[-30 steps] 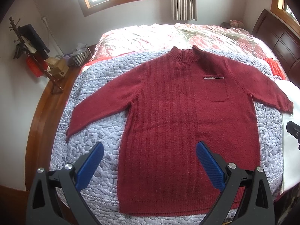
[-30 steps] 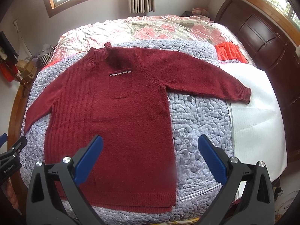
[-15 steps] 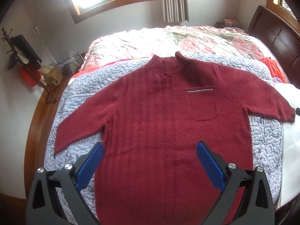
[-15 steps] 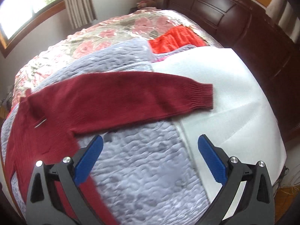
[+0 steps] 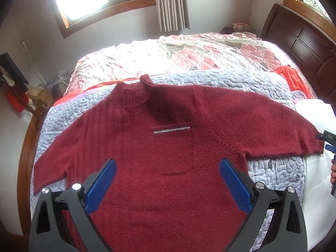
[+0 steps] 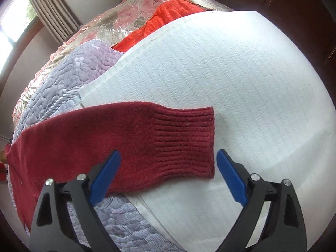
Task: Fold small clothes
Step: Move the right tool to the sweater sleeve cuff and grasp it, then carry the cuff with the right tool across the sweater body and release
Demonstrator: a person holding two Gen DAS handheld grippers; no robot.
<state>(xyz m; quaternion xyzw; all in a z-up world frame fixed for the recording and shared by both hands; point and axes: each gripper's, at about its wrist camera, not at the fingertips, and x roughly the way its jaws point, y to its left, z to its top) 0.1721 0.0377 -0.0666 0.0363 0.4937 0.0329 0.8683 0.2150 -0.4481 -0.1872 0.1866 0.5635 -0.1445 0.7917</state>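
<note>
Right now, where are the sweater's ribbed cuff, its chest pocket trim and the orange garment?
ribbed cuff [image 6: 184, 142]: right wrist view, middle of the ribbing.
chest pocket trim [image 5: 172, 129]: left wrist view, middle of the silver strip.
orange garment [image 6: 168, 19]: right wrist view, its exposed folds beyond the white cloth.

Bed [image 5: 27, 147] with layered covers and a sweater laid out

A lavender quilt [image 5: 241, 82] carries the dark red sweater [image 5: 168, 147], spread flat; its right cuff [image 6: 184, 140] rests on a white cloth [image 6: 241, 73]. A floral coverlet [image 5: 168, 56] lies beyond, an orange garment [image 5: 294, 79] beside the quilt.
</note>
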